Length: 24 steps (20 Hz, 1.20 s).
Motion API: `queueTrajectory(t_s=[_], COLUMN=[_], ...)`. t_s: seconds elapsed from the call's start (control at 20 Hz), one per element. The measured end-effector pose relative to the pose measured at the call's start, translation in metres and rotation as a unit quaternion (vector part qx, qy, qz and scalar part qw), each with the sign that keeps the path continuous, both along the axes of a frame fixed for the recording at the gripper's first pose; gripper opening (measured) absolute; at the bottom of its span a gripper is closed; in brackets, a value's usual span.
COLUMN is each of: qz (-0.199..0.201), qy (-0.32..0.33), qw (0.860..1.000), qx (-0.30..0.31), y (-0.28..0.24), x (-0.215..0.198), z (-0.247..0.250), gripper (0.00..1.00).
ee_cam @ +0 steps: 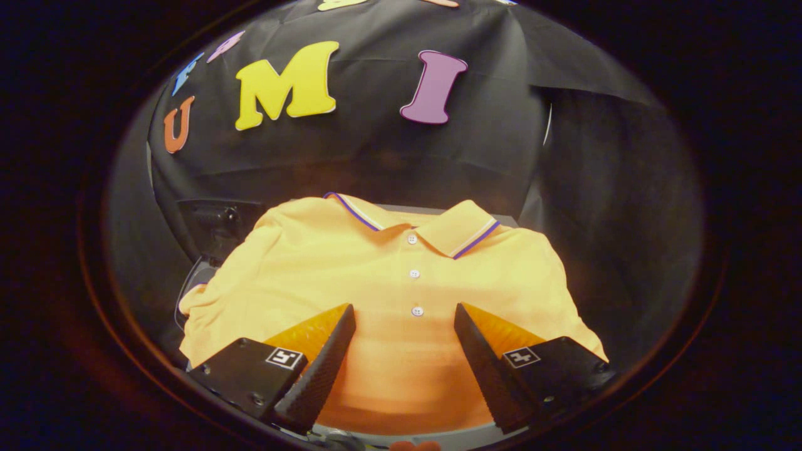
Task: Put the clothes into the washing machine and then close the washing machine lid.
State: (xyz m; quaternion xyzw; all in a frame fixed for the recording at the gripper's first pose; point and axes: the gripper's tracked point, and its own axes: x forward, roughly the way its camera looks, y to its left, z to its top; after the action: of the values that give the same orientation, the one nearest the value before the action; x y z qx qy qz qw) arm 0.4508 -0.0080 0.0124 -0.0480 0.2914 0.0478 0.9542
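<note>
**Polo shirt spread ahead of the parted fingers**

A black cloth wall (376, 156) forms the background, hanging in folds behind and to both sides of the work area. In front of it lies a yellow-orange polo shirt (351, 263), laid front-up and spread wide over a grey surface (438, 436), a strip of which shows at the shirt's near hem and again behind the collar. The shirt's sleeves drape outward to each side, the left one crumpled at its end. To the left of the shirt, partly covered by that sleeve, sits a dark object (213, 225) whose nature cannot be told. The gripper (404, 313) hangs above the lower half of the shirt with its two fingers set wide apart; shirt fabric shows across the gap between them, and neither finger visibly presses on it. The collar (457, 228), edged with a blue and white stripe, lies beyond the fingertips. A column of three small white buttons (414, 274) runs from the collar toward the gap.
</note>
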Motion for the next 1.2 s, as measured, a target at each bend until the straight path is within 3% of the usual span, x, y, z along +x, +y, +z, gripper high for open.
queueTrajectory(t_s=[0.1,0.2,0.35,0.4,0.45,0.6,0.65,0.7,0.85,1.2], qz=[-0.01,0.007,0.0,0.006,0.014,0.004,-0.006,-0.008,-0.02,-0.013], qy=[0.015,0.027,0.069,0.08,0.085,0.085,0.089,0.098,0.113,0.084], qw=[0.999,0.999,0.997,0.997,0.996,0.995,0.994,0.992,0.988,0.994], qx=[0.033,0.022,0.024,0.023,0.021,0.052,0.069,0.082,0.106,0.073], y=[0.0,0.0,0.002,0.005,0.007,0.01,0.009,0.011,0.013,0.038], x=[-0.003,-0.005,-0.008,-0.008,-0.009,-0.009,-0.009,-0.009,-0.008,-0.009], z=[-0.003,-0.005,-0.004,-0.002,-0.002,0.0,0.001,0.002,0.008,0.06], gripper=[1.0,1.0,1.0,0.94,0.86,0.25,0.21,0.08,0.06,0.06])
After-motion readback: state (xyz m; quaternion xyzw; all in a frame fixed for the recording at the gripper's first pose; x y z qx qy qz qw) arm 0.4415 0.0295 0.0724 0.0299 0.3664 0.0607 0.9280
